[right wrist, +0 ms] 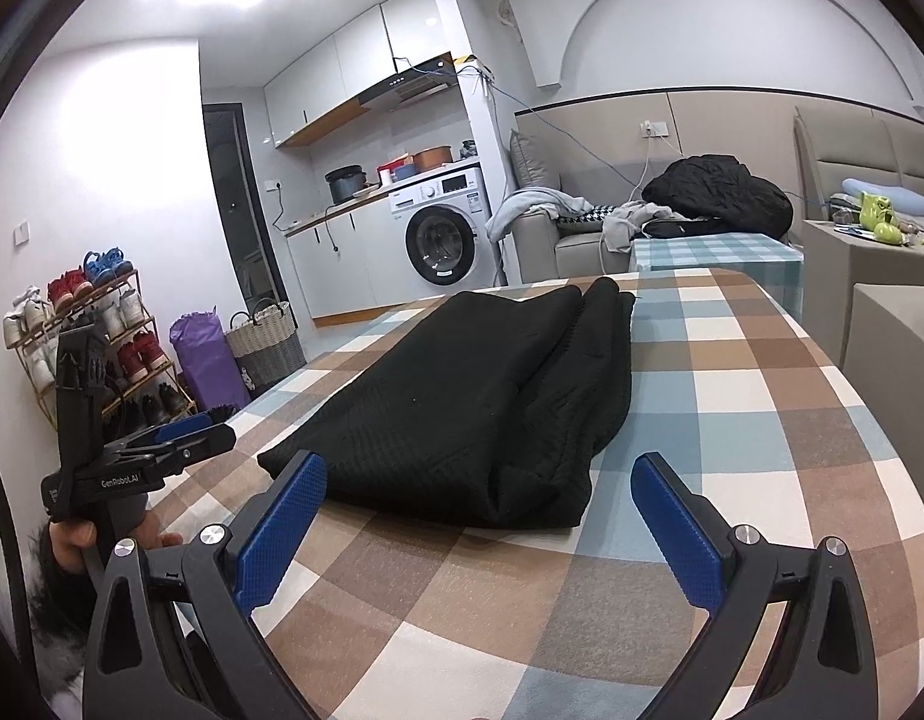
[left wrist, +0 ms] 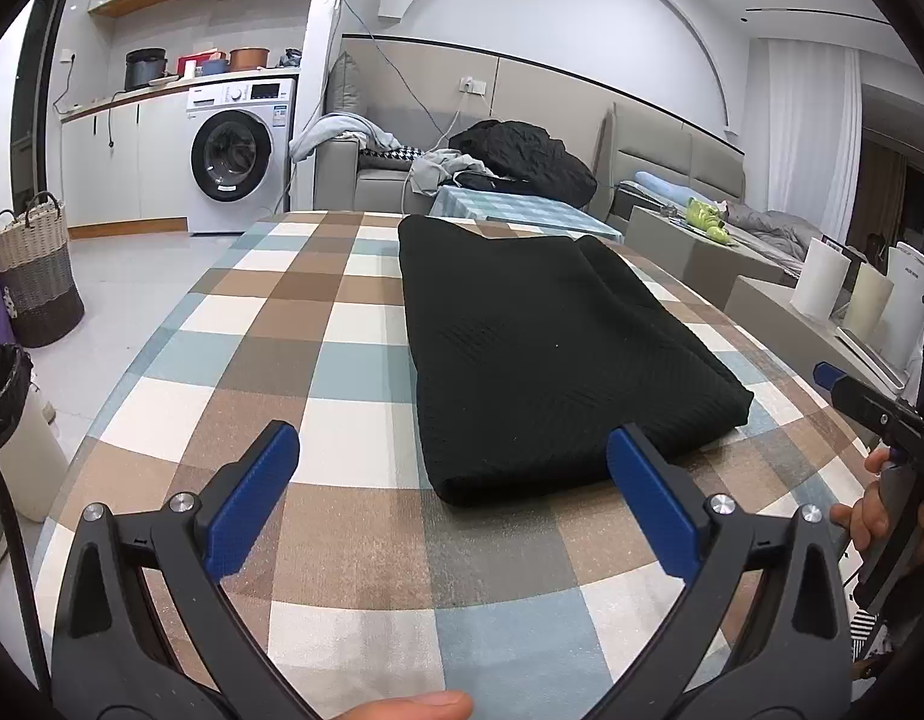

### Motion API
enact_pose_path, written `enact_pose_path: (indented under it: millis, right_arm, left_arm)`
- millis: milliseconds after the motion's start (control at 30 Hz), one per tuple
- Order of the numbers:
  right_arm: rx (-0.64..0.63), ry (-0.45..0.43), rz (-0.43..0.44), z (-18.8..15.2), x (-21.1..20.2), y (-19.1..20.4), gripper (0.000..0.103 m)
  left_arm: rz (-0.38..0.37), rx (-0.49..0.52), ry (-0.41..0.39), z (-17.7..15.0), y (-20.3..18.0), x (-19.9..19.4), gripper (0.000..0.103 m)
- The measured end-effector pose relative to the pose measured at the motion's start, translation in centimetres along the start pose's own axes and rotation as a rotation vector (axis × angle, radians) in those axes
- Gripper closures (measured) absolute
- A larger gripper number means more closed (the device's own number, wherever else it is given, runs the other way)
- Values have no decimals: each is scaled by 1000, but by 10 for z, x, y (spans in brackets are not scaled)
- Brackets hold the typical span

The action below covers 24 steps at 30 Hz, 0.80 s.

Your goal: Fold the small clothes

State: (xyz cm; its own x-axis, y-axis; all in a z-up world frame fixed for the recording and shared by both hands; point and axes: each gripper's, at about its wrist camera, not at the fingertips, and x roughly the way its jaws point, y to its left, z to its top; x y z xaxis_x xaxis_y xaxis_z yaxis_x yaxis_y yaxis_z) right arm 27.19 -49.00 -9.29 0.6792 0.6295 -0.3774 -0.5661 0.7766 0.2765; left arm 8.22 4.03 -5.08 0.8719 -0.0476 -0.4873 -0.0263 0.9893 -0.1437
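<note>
A black knitted garment (left wrist: 540, 348) lies folded into a long strip on the checked table (left wrist: 282, 360); it also shows in the right wrist view (right wrist: 480, 396). My left gripper (left wrist: 453, 450) is open and empty, just short of the garment's near edge. My right gripper (right wrist: 480, 480) is open and empty, just short of the garment's near end. The right gripper also shows at the right edge of the left wrist view (left wrist: 882, 414), and the left gripper at the left of the right wrist view (right wrist: 180, 438).
A second checked table (right wrist: 714, 252) stands behind. A sofa with a black jacket (left wrist: 522, 156), a washing machine (left wrist: 234, 156), a woven basket (left wrist: 36, 276), a bin (left wrist: 6, 396), a shoe rack (right wrist: 90, 336) and white rolls (left wrist: 828, 282) surround the table.
</note>
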Motion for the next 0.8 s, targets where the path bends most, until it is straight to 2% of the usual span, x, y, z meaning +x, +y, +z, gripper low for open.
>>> enact_pose_path:
  millis: [800]
  right_arm:
    - [-17,15,7,-2,5,-1,0]
  left_arm:
    - [-4,1,2,0,0,2,1]
